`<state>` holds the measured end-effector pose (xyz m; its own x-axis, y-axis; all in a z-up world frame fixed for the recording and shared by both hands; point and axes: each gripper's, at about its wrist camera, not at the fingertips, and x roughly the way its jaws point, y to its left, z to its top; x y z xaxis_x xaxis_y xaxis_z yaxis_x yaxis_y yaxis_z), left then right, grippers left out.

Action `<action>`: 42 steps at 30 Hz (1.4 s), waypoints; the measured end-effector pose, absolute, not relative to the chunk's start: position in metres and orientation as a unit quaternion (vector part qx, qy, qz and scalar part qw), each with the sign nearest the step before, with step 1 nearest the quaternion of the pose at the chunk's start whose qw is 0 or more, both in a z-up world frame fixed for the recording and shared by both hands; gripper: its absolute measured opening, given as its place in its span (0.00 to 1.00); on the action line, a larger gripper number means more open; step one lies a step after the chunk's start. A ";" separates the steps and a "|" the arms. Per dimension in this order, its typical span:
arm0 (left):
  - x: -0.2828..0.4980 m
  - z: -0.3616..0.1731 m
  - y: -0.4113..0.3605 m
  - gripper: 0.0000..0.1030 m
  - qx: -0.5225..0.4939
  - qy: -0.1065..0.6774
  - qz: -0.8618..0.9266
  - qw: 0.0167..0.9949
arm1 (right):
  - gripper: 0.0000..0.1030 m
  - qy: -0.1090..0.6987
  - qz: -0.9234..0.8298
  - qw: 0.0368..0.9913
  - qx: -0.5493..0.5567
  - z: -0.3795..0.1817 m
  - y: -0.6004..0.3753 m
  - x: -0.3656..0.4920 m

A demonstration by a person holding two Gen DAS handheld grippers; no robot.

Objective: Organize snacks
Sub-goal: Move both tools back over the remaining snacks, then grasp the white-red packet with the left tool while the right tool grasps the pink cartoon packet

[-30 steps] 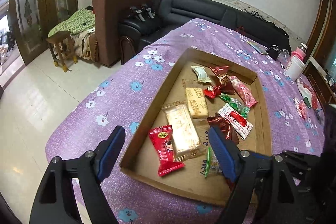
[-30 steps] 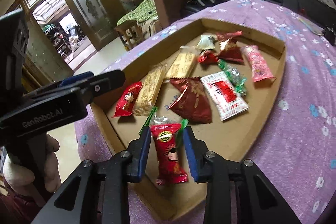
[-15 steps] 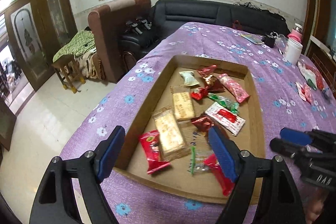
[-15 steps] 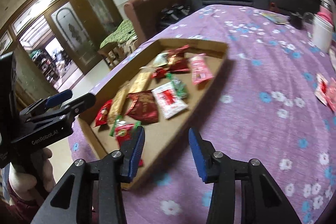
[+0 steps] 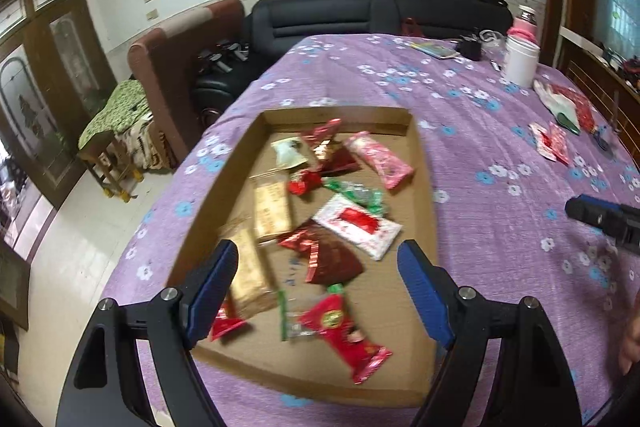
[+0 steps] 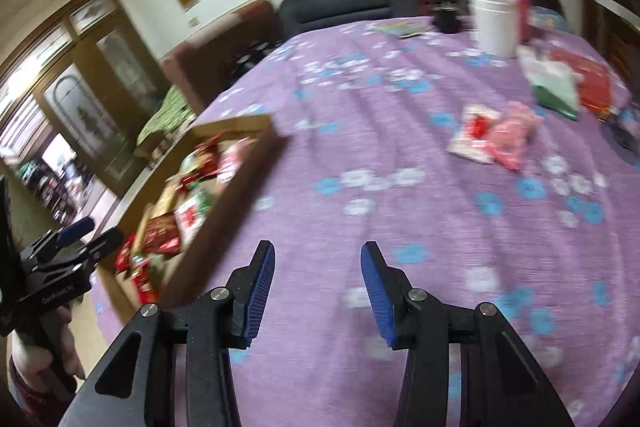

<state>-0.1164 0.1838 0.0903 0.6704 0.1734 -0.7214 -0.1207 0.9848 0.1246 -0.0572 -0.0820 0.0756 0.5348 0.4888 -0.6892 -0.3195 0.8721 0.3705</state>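
Snacks mostly in cardboard tray (image 5: 424,163) under gaping, empty left gripper (image 5: 316,291); loose packets (image 6: 494,137) ahead of open, empty right gripper (image 6: 318,293) remain.

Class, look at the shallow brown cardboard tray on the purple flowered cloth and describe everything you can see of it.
The shallow brown cardboard tray is rectangular, open-topped, with low upright walls and a flat floor bearing some blue pen marks. It lies flat on the purple flowered cloth, near the table's edge. Wrapped snacks lie loose inside: red, pink, white, green and gold packets. The open left gripper hovers over its near end without touching it. The right wrist view shows it blurred, off to the left.
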 end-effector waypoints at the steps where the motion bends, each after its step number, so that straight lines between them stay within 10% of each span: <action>1: -0.115 0.091 0.180 0.79 0.032 0.399 0.070 0.914 | 0.47 0.422 0.223 0.873 0.103 0.075 -0.092 -0.055; 27: -0.074 0.088 0.087 0.79 0.044 0.414 -0.095 0.904 | 0.48 0.460 0.023 0.874 0.156 0.029 -0.176 0.105; 29: -0.063 0.091 0.079 0.79 0.045 0.414 -0.104 0.903 | 0.25 0.461 0.028 0.875 0.142 0.029 -0.173 0.105; 42: 0.054 0.057 -0.026 0.79 0.042 0.467 -0.188 0.863 | 0.25 0.465 0.032 0.854 0.230 0.025 -0.241 0.038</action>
<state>0.0542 -0.0255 0.0573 0.4937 -0.2858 -0.8213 0.3636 0.9258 -0.1036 0.0380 -0.2414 0.0251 0.5660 0.2677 -0.7797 0.1600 0.8922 0.4224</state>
